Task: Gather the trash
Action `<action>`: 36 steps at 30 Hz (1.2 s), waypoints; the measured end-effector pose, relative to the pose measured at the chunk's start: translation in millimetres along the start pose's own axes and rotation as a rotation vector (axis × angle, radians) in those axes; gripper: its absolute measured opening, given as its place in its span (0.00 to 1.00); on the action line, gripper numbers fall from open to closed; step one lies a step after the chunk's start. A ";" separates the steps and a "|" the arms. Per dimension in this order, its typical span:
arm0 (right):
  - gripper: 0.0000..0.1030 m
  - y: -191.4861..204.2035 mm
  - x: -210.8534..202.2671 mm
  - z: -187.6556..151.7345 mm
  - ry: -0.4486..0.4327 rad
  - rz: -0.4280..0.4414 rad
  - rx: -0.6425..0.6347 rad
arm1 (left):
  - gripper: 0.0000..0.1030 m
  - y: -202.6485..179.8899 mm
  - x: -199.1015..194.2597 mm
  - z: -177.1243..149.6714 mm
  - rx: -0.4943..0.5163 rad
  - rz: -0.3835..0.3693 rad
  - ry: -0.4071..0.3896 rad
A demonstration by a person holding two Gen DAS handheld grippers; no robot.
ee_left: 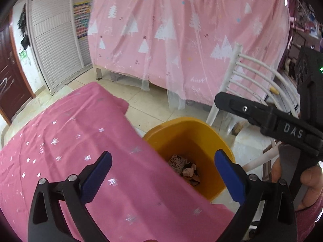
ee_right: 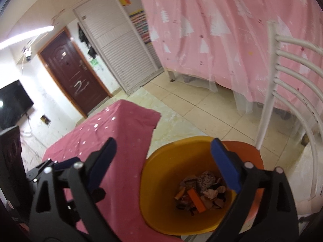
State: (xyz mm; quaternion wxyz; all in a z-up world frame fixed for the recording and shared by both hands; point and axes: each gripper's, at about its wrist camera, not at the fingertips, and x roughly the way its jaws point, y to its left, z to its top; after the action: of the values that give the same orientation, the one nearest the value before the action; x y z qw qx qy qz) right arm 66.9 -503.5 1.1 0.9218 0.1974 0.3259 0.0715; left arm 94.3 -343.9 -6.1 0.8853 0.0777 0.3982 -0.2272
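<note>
Tablecloth first: the dark pink tablecloth (ee_left: 66, 141) with its scatter of white stars covers the table you are working at, and as far as both views reach it carries no scraps, which reads as the surface being largely cleared. It hangs over the table's right edge, and that is why the bin sits where it does.

Your yellow bin (ee_right: 161, 183) stands on the tiled floor (ee_right: 201, 109) just beside that right edge, partly tucked under the overhanging cloth in the left wrist view, so anything lifted off the table needs only a short carry sideways before it drops. A white chair (ee_right: 292, 64) with a curved slatted back stands on the bin's far side, with an orange seat (ee_right: 248, 151) showing behind the rim.

Trash (ee_right: 201, 193) lies at the bottom of the bin: crumpled paper, patterned wrappers and an orange strip (ee_right: 196, 200) on top.

Your right gripper (ee_right: 161, 173) hangs over the bin mouth, angled down, with its blue-padded jaws spread wide and nothing between them but the view of the trash below; I judge that as a release pose. Your left gripper (ee_left: 161, 181) is likewise spread wide and empty, straddling the table's right edge and the bin rim, so it is placed to swing back over the cloth for whatever remains. Your right hand (ee_left: 302, 183) shows at the grip of the other tool.
</note>
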 end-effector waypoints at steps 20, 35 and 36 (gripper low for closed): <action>0.94 132.2 19.7 -40.3 0.034 0.186 -0.219 | 0.92 123.8 -76.2 -56.0 -0.198 0.212 -0.155; 0.94 208.9 20.9 -76.7 -0.018 0.192 -0.372 | 0.92 205.5 -126.9 -119.0 -0.372 0.358 -0.202; 0.94 213.3 20.6 -79.4 -0.023 0.191 -0.383 | 0.92 208.3 -130.3 -120.5 -0.378 0.365 -0.208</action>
State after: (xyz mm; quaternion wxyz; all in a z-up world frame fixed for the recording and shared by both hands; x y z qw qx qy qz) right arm 32.4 -278.4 20.6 0.9352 0.0493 0.2755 0.2169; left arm 34.8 -76.9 0.5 0.9464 -0.0422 0.3201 0.0075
